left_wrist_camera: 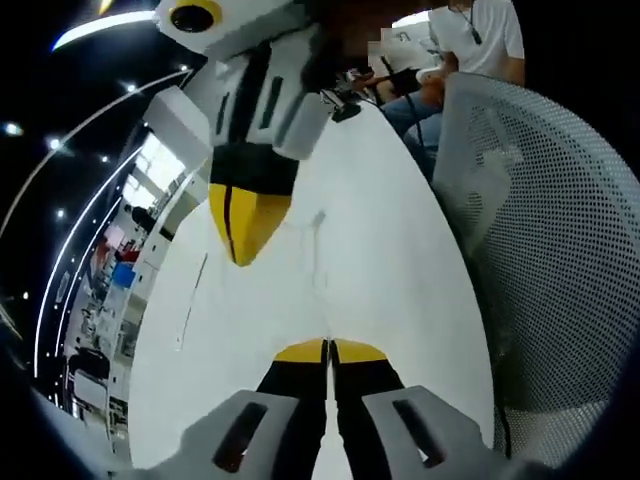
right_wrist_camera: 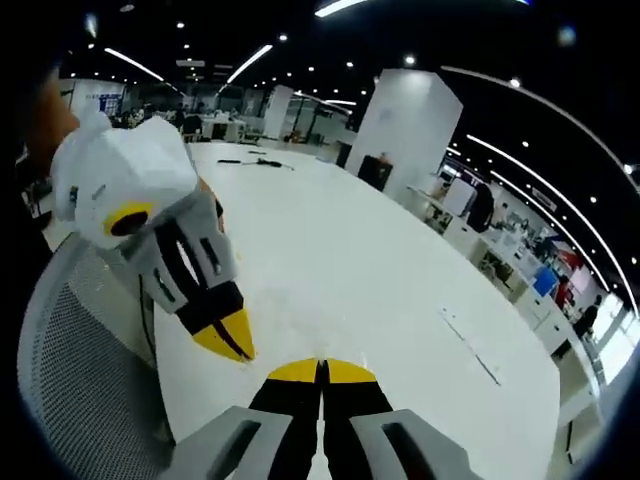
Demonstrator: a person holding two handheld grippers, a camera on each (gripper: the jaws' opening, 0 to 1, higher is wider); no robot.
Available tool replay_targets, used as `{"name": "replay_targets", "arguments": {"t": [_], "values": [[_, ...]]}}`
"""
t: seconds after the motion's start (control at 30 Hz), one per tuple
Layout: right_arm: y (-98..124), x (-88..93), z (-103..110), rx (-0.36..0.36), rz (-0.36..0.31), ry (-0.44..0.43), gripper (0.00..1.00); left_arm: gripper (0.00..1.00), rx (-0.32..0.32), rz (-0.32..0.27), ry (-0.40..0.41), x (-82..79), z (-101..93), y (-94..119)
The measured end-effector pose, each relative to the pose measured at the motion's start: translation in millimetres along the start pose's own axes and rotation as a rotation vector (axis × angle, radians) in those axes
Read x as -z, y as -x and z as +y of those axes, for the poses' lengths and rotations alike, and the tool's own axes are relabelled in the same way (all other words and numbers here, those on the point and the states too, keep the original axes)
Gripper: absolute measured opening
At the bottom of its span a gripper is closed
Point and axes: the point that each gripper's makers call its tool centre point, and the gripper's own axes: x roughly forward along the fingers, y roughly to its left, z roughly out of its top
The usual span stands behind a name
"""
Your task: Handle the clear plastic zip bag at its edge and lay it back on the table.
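Both tools over table [right_wrist_camera: 380, 270], mesh chair [left_wrist_camera: 560, 260] beside table edge

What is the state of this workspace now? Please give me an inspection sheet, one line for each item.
Surface: white table, flat.
Job's things: clear zip bag, only a faint outline lying on the table; whether a claw grips it cannot be told.
Clutter: thin strip on the table, kind unclear.
Grippers: left claw shut; right claw shut; tips close together.
Cables: dark cable at the table's far end.
Surroundings: mesh chair, seated person, white column.
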Motion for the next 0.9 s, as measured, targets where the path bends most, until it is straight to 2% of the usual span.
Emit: {"name": "replay_targets", "arguments": {"t": [0.2, 0.33, 0.4, 0.47, 0.57, 0.77, 0.9], "values": [[-13, 13.1, 13, -0.009, 0.043, 0.040, 0.00, 0.03, -0.028, -0.044, 0.060, -4.3, 6.9, 15], [-25, 24.5, 20, -0.014, 0.070, 0.074, 0.00, 0.08, -0.060, -0.053, 0.111, 1.8, 7.7, 29], [-27, 27.5, 23, -0.013, 0.079, 0.079, 0.00, 0.04, -0.085, -0.077, 0.177, 3.7, 10.6, 37], [-27, 28.6, 23, -0.004, 0.082, 0.087, 0.00, 0.02, -0.112, -0.091, 0.207, 6.0, 14.9, 44], [-28, 28.9, 18, 0.020, 0.079, 0.093, 0.00, 0.05, -0.153, -0.108, 0.275, 12.3, 22.1, 58], [-15, 22.6, -16, 0.178, 0.073, 0.150, 0.00, 0.09, -0.227, -0.108, 0.370, 32.4, 29.1, 80], [-11, 21.3, -20, 0.170, 0.052, 0.148, 0.00, 0.10, -0.260, -0.102, 0.432, 47.6, 28.5, 90]]}}
